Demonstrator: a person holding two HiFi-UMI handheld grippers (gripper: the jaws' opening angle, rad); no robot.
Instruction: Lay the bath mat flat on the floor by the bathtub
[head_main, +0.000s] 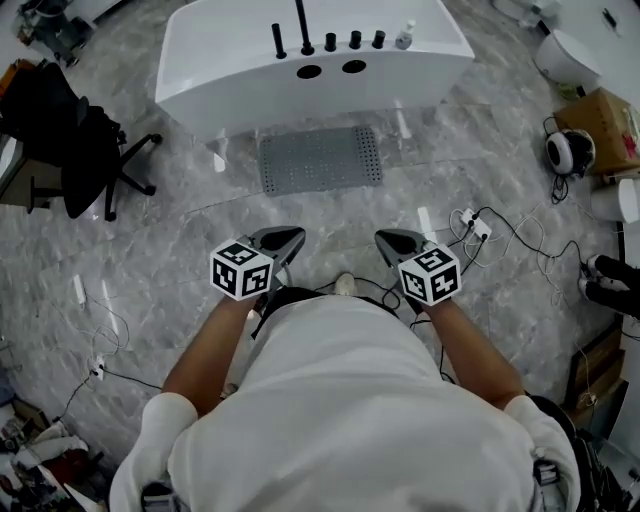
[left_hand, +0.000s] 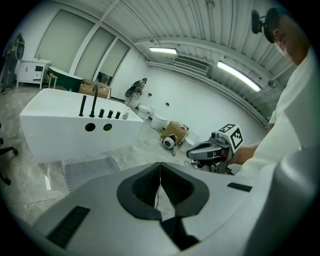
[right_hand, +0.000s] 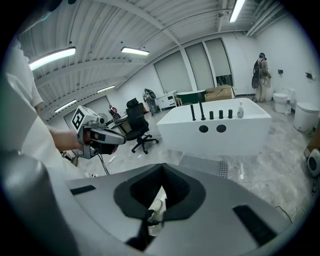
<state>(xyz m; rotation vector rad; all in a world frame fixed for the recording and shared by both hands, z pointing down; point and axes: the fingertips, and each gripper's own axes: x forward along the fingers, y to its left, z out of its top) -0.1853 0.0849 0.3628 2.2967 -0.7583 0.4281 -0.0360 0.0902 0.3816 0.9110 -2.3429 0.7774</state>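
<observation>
The grey perforated bath mat (head_main: 320, 158) lies flat on the marble floor right in front of the white bathtub (head_main: 230, 70). It also shows beside the bathtub (left_hand: 55, 130) as the mat (left_hand: 90, 170) in the left gripper view, and as the mat (right_hand: 205, 165) in the right gripper view. My left gripper (head_main: 297, 236) and right gripper (head_main: 381, 238) hover side by side close to my body, well short of the mat. Both are shut with nothing between the jaws, seen up close for the left gripper (left_hand: 160, 166) and the right gripper (right_hand: 162, 169).
A black office chair (head_main: 85, 150) stands left of the tub. Cables and a power strip (head_main: 478, 228) trail over the floor at right, near headphones (head_main: 570, 152) and a cardboard box (head_main: 602, 125). A toilet (head_main: 565, 55) sits at the far right. My shoe (head_main: 345, 285) is below the grippers.
</observation>
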